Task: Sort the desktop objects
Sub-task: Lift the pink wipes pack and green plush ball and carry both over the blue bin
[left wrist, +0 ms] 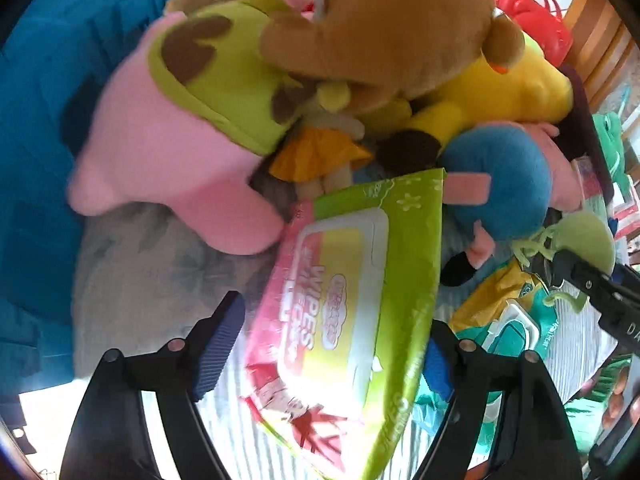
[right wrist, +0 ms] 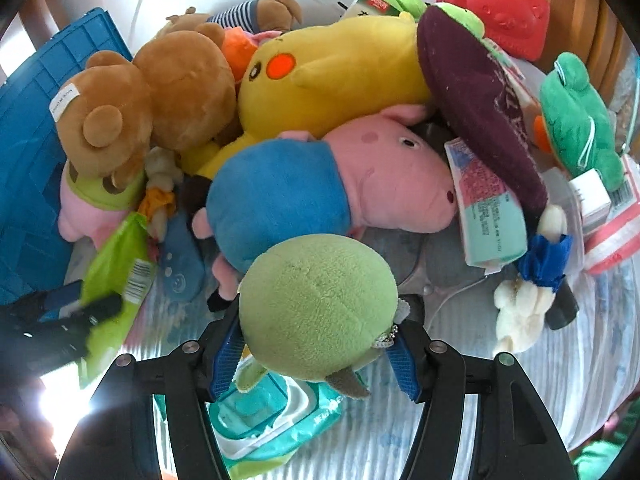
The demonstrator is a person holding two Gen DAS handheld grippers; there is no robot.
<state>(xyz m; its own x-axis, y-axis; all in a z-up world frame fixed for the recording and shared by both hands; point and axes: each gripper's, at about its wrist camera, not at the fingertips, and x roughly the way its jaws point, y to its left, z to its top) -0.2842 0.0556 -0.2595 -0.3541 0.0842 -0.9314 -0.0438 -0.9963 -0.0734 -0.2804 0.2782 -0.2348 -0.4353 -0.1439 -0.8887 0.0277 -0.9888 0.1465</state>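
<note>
A green and pink wipes pack (left wrist: 344, 320) hangs tilted between the pads of my left gripper (left wrist: 336, 320), which is shut on it. In the right wrist view the same pack (right wrist: 116, 272) shows at the left with the left gripper (right wrist: 80, 312) across it. My right gripper (right wrist: 320, 320) is shut on a round pale-green plush (right wrist: 316, 304) with a small metal chain, held above a teal wipes pack (right wrist: 272, 420). The left wrist view also catches that plush (left wrist: 580, 236) at its right edge.
Soft toys are piled behind: a pink pig in a blue shirt (right wrist: 320, 184), a yellow plush (right wrist: 332, 76), a brown bear (right wrist: 152, 100), a purple plush (right wrist: 480, 108) and a green frog (right wrist: 576, 128). A blue crate (right wrist: 28, 140) stands left, a red case (right wrist: 496, 4) back right.
</note>
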